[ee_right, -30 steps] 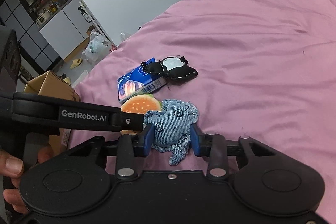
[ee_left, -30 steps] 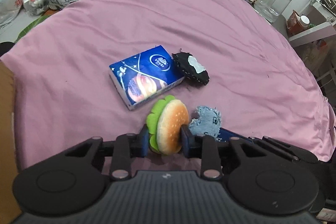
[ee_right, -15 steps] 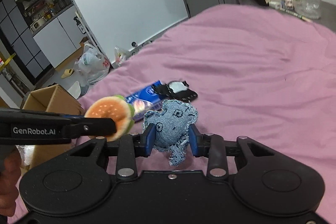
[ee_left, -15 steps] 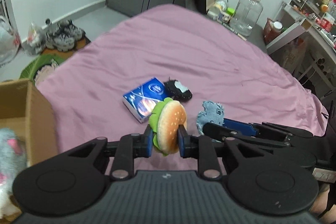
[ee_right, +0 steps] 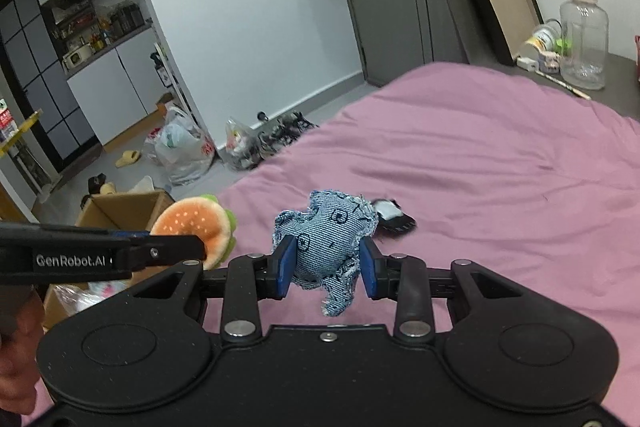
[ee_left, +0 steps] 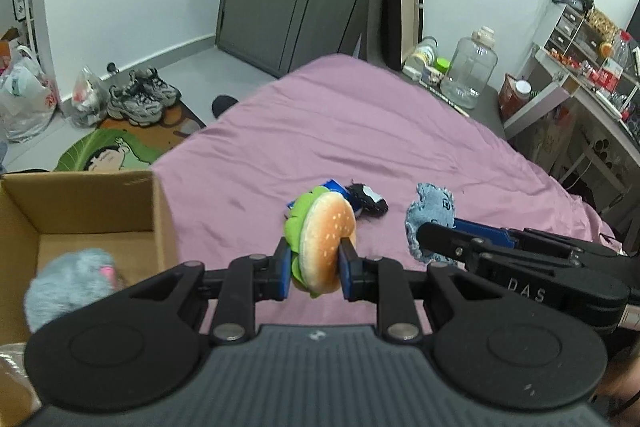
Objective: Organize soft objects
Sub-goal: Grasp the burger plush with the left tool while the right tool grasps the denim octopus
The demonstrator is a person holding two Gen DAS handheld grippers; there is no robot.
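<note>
From the left wrist camera, the left gripper (ee_left: 314, 263) is clamped on a plush hamburger (ee_left: 323, 241), its blue pads pressing the bun from both sides, and the toy hangs clear above the pink bedsheet (ee_left: 360, 131). To the left stands an open cardboard box (ee_left: 92, 203) with a grey furry toy (ee_left: 72, 279) already inside. Farther off on the sheet lie a small black-and-white soft toy (ee_left: 367, 202) and, mostly hidden behind the burger, a blue tissue pack (ee_left: 332, 185). At right the right gripper comes in from the side carrying a denim plush (ee_left: 430, 215).

From the right wrist camera, the right gripper (ee_right: 326, 267) is closed on the denim plush (ee_right: 326, 243), frayed edges dangling below the pads. The left gripper's finger and burger sit at left, in front of the box (ee_right: 120, 211).

The step in hand looks like carrying both toys to the box. Next, each should be brought over the opening and released, one at a time, so the grippers don't collide.
</note>
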